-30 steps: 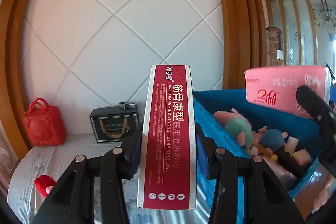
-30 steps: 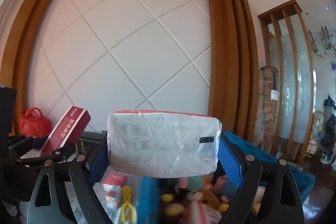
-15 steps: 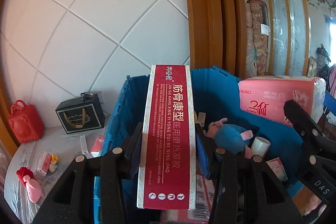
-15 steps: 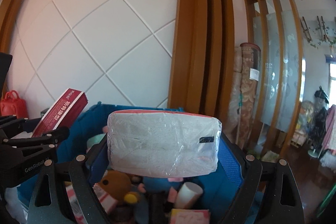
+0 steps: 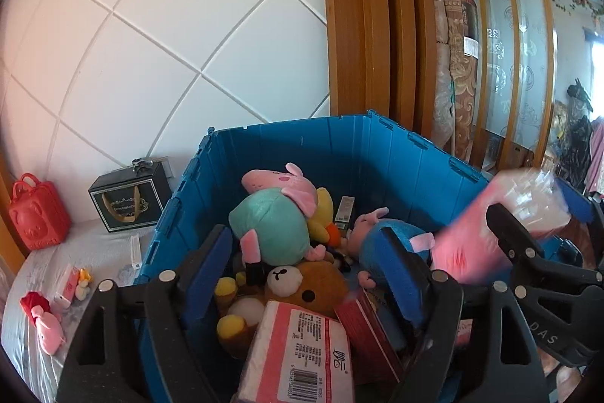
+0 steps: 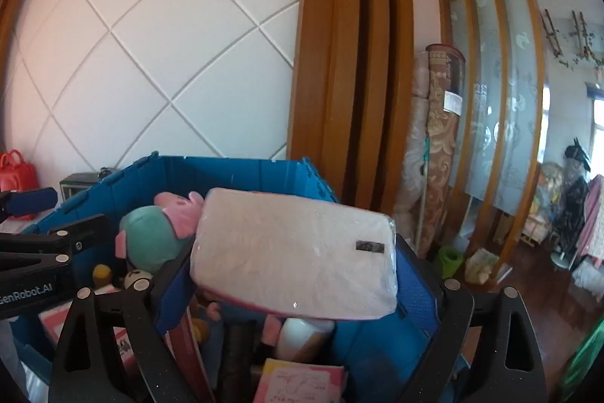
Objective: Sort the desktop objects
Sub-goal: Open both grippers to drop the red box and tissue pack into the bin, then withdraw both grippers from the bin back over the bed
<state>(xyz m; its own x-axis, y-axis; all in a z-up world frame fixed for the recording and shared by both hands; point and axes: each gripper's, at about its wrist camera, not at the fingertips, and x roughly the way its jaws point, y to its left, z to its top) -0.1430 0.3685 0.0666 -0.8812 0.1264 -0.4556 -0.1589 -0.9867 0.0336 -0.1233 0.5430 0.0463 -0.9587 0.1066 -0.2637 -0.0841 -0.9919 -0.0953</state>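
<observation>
My left gripper [image 5: 302, 240] hangs over the blue crate [image 5: 302, 127], its jaws opening with nothing between them. The long dark-red box [image 5: 368, 331] lies inside the crate below, against a brown bear plush [image 5: 302, 286]. My right gripper [image 6: 294, 259] is also above the crate [image 6: 226, 163], jaws opening. The pink-and-white tissue pack [image 6: 294, 252] sits tilted between its blue pads and looks loose. In the left wrist view that pack [image 5: 502, 233] is a pink blur at the crate's right wall.
The crate holds plush pigs [image 5: 268, 229], another tissue pack [image 5: 302, 354] and small packets. Left of it on the white cloth stand a black gift box [image 5: 130, 201], a red bag [image 5: 37, 218] and small toys [image 5: 45, 323]. Rolled carpets [image 6: 434, 146] lean behind.
Both grippers moved right to above the crate. The left jaws spread and the red box dropped into the crate. The tissue pack has tilted in the right jaws.
</observation>
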